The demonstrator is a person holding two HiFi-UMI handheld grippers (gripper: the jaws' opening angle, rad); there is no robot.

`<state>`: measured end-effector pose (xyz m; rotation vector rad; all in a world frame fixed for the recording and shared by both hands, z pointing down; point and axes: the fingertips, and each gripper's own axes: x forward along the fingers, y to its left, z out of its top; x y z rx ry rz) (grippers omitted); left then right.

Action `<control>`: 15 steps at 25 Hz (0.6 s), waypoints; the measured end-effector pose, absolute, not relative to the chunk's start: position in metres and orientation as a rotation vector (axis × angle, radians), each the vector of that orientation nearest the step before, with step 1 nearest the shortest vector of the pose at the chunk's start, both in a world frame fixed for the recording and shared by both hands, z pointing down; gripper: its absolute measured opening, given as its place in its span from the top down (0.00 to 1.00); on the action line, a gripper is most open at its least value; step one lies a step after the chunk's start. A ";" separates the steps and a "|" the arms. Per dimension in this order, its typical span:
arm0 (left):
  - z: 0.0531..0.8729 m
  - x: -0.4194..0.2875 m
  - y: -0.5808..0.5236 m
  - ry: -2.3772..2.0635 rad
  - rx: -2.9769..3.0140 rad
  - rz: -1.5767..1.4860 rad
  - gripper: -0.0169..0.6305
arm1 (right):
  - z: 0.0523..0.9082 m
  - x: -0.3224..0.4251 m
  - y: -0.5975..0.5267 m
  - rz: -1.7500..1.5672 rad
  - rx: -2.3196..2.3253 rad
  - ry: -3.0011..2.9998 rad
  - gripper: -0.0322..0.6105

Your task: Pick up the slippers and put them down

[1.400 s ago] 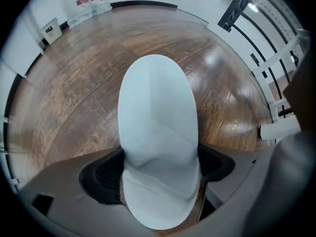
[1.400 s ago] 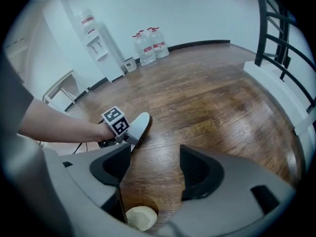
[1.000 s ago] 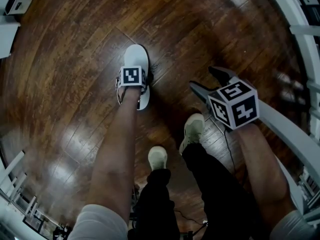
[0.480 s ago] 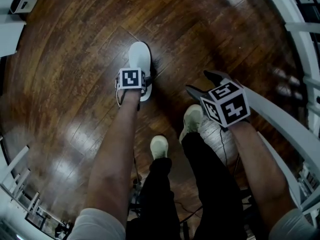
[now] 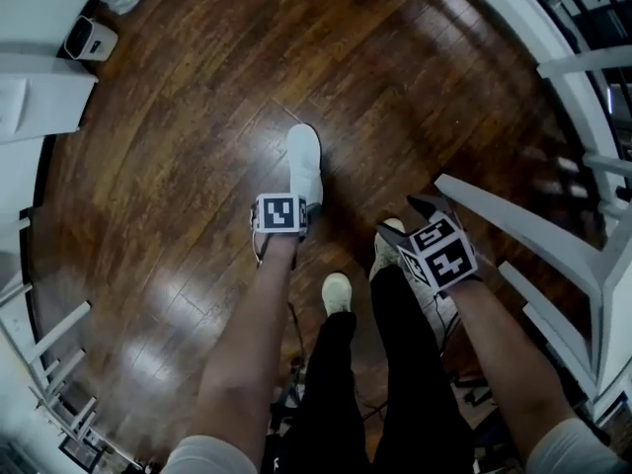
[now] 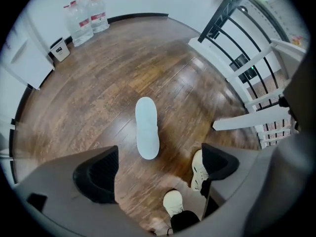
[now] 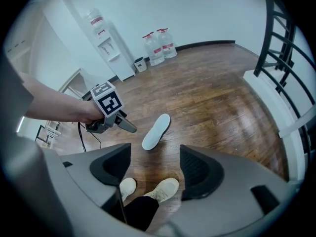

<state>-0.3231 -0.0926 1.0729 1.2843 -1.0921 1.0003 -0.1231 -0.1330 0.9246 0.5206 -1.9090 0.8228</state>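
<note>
A single white slipper [image 5: 304, 163] lies flat on the dark wooden floor, well below both grippers. My left gripper [image 5: 284, 221] hangs above its near end and points steeply down. In the left gripper view the slipper [image 6: 147, 127] shows beyond the open, empty jaws of that gripper [image 6: 160, 163]. My right gripper [image 5: 410, 218] is held to the right over the person's shoes, and in its own view the right gripper [image 7: 155, 164] is open and empty too. That view also holds the slipper [image 7: 156, 131] and the left gripper [image 7: 123, 124].
The person's two pale shoes [image 5: 337, 291] [image 5: 386, 250] stand just below the slipper in the head view. A white railing [image 5: 533, 230] runs along the right. White furniture [image 5: 39, 97] stands at the left. Water bottles [image 6: 86, 21] and a small bin [image 6: 60, 49] are by the far wall.
Both grippers have risen well away from the floor. The left one has lifted off the slipper, which stays lying on the boards. The head view now takes in more of the room.
</note>
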 end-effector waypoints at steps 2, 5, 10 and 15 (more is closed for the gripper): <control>1.033 -0.321 -0.089 -1.094 1.277 0.981 0.16 | 0.893 -0.124 -0.129 0.837 0.550 -1.912 0.43; 0.978 -0.321 -0.091 -1.102 1.336 0.962 0.16 | 0.841 -0.127 -0.125 0.841 0.603 -1.931 0.43; 0.875 -0.326 -0.065 -1.100 1.365 1.049 0.16 | 0.750 -0.124 -0.107 0.814 0.675 -1.964 0.44; 0.759 -0.321 -0.035 -1.114 1.482 1.119 0.16 | 0.647 -0.110 -0.066 0.802 0.772 -1.983 0.44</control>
